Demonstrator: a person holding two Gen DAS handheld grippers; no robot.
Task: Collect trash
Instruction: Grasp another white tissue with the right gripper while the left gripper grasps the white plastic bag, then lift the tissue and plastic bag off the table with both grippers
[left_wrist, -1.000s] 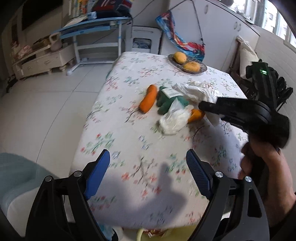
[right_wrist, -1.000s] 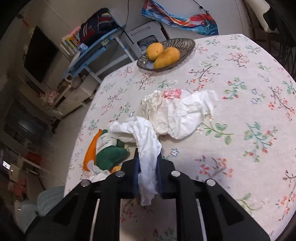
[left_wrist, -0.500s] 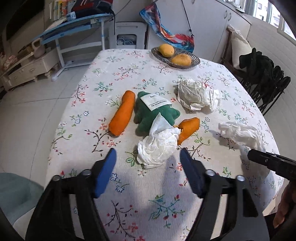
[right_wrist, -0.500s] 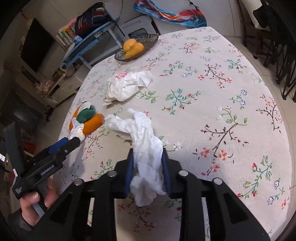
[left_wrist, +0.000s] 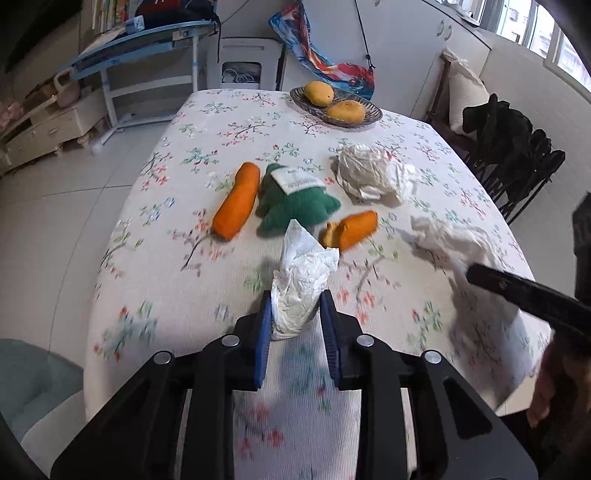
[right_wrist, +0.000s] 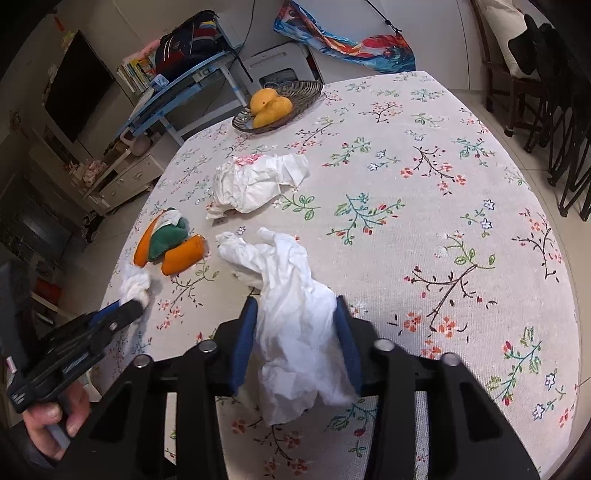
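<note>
A crumpled white tissue stands on the floral tablecloth, and my left gripper is closing on it, blue pads against both sides. The right wrist view shows that gripper at the left with the same tissue. My right gripper is opening around a second, longer white tissue, which lies loose on the cloth between the jaws and drapes back over the gripper's body. A third, larger crumpled paper lies further back.
Two orange plush carrots and a green plush toy lie mid-table. A wicker basket with mangoes stands at the far edge. Dark chairs line the right side, and a pale seat sits at lower left.
My left gripper has moved forward over the near tissue and its jaws have come in around it. The right gripper drew its tissue toward the near table edge, then its jaws spread.
</note>
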